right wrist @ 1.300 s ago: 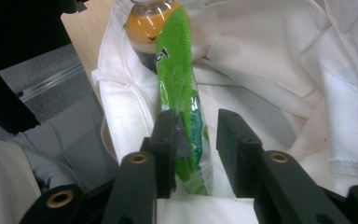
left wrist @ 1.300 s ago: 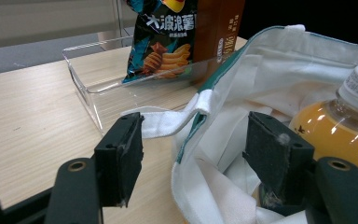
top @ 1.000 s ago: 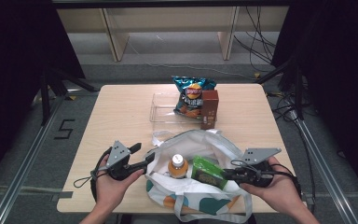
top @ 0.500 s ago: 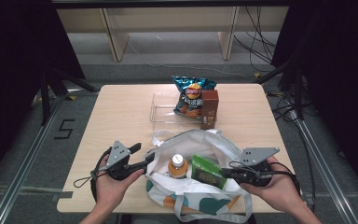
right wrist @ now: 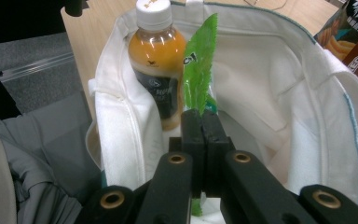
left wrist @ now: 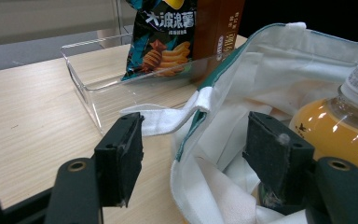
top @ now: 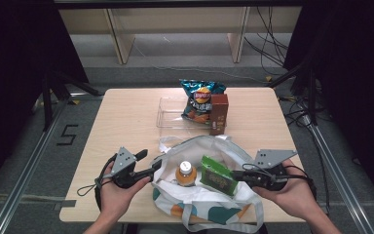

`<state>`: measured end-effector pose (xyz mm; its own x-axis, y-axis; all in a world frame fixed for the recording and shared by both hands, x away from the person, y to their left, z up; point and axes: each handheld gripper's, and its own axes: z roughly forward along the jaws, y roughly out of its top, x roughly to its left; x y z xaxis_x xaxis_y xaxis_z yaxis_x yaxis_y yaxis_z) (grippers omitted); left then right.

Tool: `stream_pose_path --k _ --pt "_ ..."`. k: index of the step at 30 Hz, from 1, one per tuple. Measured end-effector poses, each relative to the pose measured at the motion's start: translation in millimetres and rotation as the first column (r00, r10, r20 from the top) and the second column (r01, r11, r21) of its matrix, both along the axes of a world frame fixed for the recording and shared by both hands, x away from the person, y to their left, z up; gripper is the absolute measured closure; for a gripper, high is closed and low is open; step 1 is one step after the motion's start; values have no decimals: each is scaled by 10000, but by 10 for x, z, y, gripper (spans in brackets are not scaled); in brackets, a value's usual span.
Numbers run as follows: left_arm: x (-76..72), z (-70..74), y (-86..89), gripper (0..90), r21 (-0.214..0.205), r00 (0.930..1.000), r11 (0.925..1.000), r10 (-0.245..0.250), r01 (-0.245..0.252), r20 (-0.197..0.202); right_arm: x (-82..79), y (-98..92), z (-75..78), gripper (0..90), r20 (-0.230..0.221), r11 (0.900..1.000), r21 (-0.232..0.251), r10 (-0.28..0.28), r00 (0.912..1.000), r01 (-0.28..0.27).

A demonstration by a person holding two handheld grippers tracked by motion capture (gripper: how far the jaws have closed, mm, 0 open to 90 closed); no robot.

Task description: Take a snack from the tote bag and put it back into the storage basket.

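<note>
The right gripper is pinching the green packet inside the white tote bag, beside the orange drink bottle. The left gripper is standing spread, its jaws straddling the bag's rim, hand resting level.

Tote bag lies open at near edge of worktop, centre. Inside: bottle upright at left, snack pouch just right of it, touching. Left tongs at bag's left rim w/ rim cloth between jaws; right tongs at bag's right side, clamped on pouch edge. Behind bag, toward far edge: clear tray, w/ chip bag standing in its right end & carton upright just right of chips, touching.
</note>
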<state>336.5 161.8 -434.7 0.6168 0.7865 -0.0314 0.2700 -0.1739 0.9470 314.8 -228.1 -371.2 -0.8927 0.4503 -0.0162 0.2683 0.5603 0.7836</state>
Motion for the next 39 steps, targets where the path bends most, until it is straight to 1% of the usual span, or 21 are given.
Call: stream_pose_path --k 7,8,9,12,14,15,17,19,23,25,26,27,28,29,30,31,33,34,35,37,39 --pt "9 4 13 362 93 10000 10000 -22 21 97 22 -17 38 900 48 10000 -4 -24 10000 24" --pt "5 3 8 362 32 10000 10000 7 -7 62 30 -19 48 900 223 10000 15 -6 9998 5" --pt "3 2 4 362 15 10000 10000 15 -15 40 19 -17 57 900 101 9999 67 -133 9999 132" --pt "9 7 8 363 118 9999 9999 -40 38 126 20 -24 114 900 156 9997 143 -200 9997 197" --pt "1 9 2 362 -1 10000 10000 16 -16 63 27 -29 159 900 215 9997 188 -182 9996 178" --pt "-7 2 -7 362 -229 10000 9997 60 -62 -65 33 -31 175 900 317 9997 201 -176 9993 170" --pt "-7 1 -3 362 -226 9999 9997 74 -75 -71 44 -28 217 900 439 9996 265 -117 9990 106" --pt "0 9 10 363 -23 10000 10000 44 -44 46 44 -27 250 900 420 9993 269 -281 9987 270" --pt "10 15 23 362 106 9999 9999 -21 19 139 87 -11 292 900 679 9995 307 -101 9976 81" --pt "12 13 22 362 96 9999 10000 -20 19 139 79 -6 321 900 532 9997 214 -130 9985 119" --pt "11 12 21 362 92 9999 10000 -20 18 128 92 -2 326 900 678 9997 246 -76 9977 60" --pt "6 4 11 363 -110 10000 9999 9 -9 29 87 -3 339 900 736 9996 225 -195 9971 179" --pt "10 14 22 362 113 9999 9999 -17 16 131 100 -4 348 900 711 9996 247 -125 9974 108" --pt "7 14 18 363 46 9999 10000 4 -5 102 99 -2 352 900 832 9991 334 -277 9961 250" --pt "3 15 15 363 -6 10000 10000 38 -38 78 110 -12 368 900 731 9997 249 -80 9973 62" --pt "5 14 14 363 -25 9999 10000 56 -56 97 110 -10 373 900 793 9994 311 -185 9967 161" --pt "12 15 19 362 60 9999 10000 -1 1 131 121 -14 391 900 878 9993 319 -202 9959 175" --pt "8 5 7 362 -143 10000 9999 16 -16 30 123 -5 392 900 882 9986 448 -304 9956 265" --pt "-1 2 -4 363 -274 9999 9996 79 -81 -84 123 -17 411 900 785 9992 317 -284 9965 260" --pt "-4 3 -6 363 -274 9999 9996 78 -80 -78 133 2 415 900 916 9984 503 -293 9954 247" --pt "-2 3 -5 363 -280 9999 9996 79 -81 -80 147 -6 446 900 965 9993 333 -206 9951 174"
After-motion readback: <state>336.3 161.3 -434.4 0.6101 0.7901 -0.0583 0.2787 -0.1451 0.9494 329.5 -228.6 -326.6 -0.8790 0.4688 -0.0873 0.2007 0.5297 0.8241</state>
